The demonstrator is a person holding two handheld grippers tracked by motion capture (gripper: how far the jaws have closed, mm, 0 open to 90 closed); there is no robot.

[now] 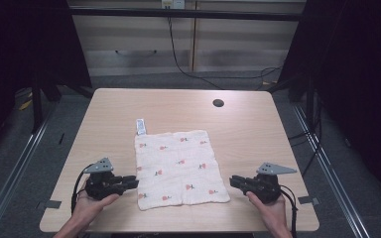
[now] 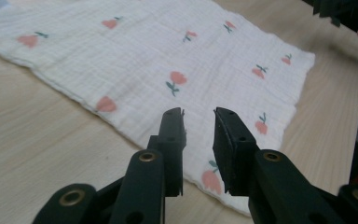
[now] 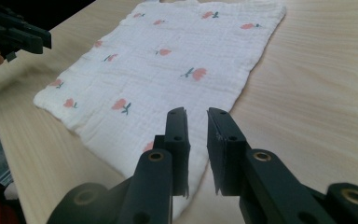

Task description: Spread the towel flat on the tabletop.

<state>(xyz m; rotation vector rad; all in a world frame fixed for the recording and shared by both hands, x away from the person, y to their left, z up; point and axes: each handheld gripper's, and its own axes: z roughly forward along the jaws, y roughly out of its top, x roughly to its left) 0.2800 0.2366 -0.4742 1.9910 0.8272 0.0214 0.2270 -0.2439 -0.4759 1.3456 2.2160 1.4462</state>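
While both hands sat low at the near edge of the table [image 1: 248, 106], the left gripper [image 1: 133, 182] and the right gripper [image 1: 234, 181] faced each other across the cloth [image 1: 181, 166], one at each of its near corners. In the left gripper view the jaws stood a narrow gap apart, with nothing between the pads; they hung just over the cloth's near left corner, and whether the tips brushed the fabric could not be told. In the right gripper view it was the same story: jaws parted by a slim gap, nothing pinched, poised just above the near right corner. So neither gripper had hold of anything.

And the cloth itself lay flat and spread out in the middle of the table, white with small pink flowers. It was close to square, slightly longer from the near edge to the far edge, and it sat a little askew, its near edge running down toward the left. A small white label [image 1: 140, 126] stuck out from its far left corner, pointing away from the person.
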